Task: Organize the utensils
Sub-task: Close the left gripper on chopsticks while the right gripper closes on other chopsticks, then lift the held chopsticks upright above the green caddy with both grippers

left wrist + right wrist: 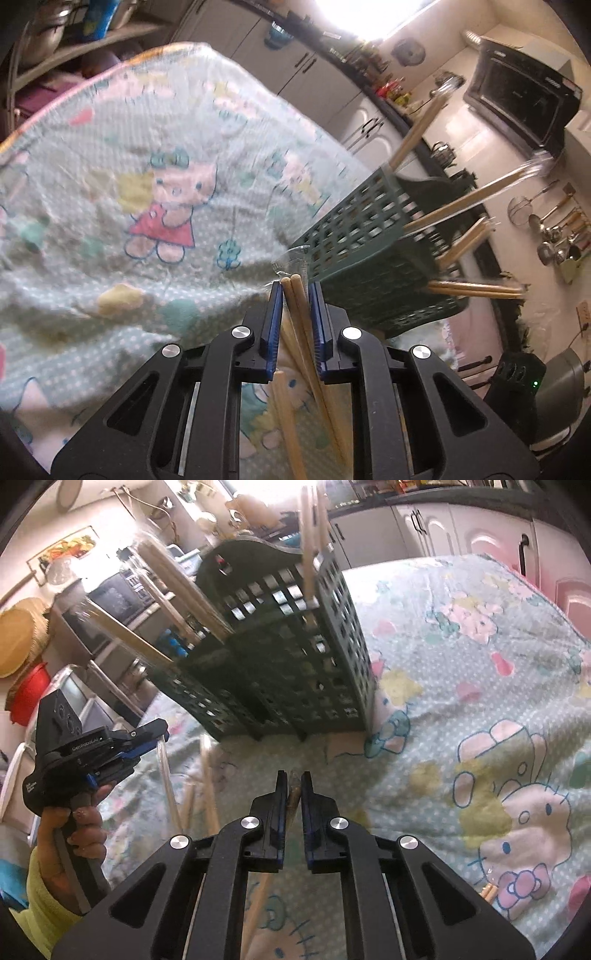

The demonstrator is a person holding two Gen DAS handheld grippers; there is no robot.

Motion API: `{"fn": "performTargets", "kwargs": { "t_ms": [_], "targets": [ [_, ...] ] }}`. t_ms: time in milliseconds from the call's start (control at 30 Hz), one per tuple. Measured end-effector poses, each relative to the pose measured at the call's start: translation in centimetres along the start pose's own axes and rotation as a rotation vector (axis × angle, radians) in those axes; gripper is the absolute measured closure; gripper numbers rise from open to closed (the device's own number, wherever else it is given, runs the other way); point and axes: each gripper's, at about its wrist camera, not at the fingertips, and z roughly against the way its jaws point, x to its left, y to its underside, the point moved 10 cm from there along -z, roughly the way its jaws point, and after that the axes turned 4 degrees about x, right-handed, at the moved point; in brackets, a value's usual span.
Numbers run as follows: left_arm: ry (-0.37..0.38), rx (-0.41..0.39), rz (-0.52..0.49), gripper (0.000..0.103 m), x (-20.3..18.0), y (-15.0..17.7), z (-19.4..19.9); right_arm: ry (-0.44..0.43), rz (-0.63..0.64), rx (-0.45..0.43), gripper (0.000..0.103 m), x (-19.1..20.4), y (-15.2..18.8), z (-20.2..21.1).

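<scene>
1. My left hand-held gripper is clamped on a pair of wooden chopsticks, tips poking out past the blue pads.
2. My right hand-held gripper is pinched nearly closed on a thin wooden utensil; can't tell which kind.
3. Green slotted utensil basket stands on the cartoon-print cloth over the worktop, just beyond both grippers, already holding several chopsticks.
4. Loose chopsticks lie on the cloth near left of the basket.
</scene>
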Motion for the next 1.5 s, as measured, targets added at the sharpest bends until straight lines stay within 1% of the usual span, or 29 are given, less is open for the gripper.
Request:
{"fn": "performTargets", "kwargs": {
  "t_ms": [167, 300, 367, 467, 700, 800, 1033, 1300, 1400, 1500],
  "targets": [
    [0.039, -0.061, -0.016, 0.096, -1.8, -0.7, 2.9, -0.029, 0.025, -0.065, 0.096, 1.3, -0.8, 3.0],
    [0.072, -0.117, -0.059, 0.097, -4.2, -1.2, 5.3, -0.043, 0.057, -0.125, 0.097, 3.2, -1.7, 4.9],
    [0.097, -0.144, -0.092, 0.097, -5.9, -1.3, 6.4, -0.036, 0.082, -0.161, 0.097, 3.8, -2.0, 6.2],
    [0.094, -0.182, -0.148, 0.097, -7.9, -1.3, 7.7, -0.020, 0.107, -0.219, 0.097, 4.0, -2.5, 8.0],
    [0.097, -0.258, -0.238, 0.097, -11.7, -1.6, 9.9, 0.030, 0.121, -0.325, 0.097, 3.6, -3.3, 11.5],
    [0.100, -0.278, -0.267, 0.097, -13.1, -1.7, 10.3, 0.050, 0.128, -0.372, 0.097, 3.3, -3.7, 12.9],
    [0.109, -0.308, -0.332, 0.097, -16.2, -2.2, 10.9, 0.070, 0.131, -0.437, 0.097, 2.5, -4.9, 15.5],
    [0.108, -0.348, -0.357, 0.097, -18.0, -3.4, 11.0, 0.079, 0.151, -0.498, 0.097, 2.7, -7.9, 17.1],
    [0.096, -0.369, -0.382, 0.097, -19.0, -4.3, 11.1, 0.083, 0.161, -0.525, 0.097, 3.1, -9.3, 17.5],
    [0.097, -0.381, -0.385, 0.097, -19.6, -5.4, 11.2, 0.090, 0.182, -0.554, 0.097, 3.6, -10.9, 17.8]
  ]
}}
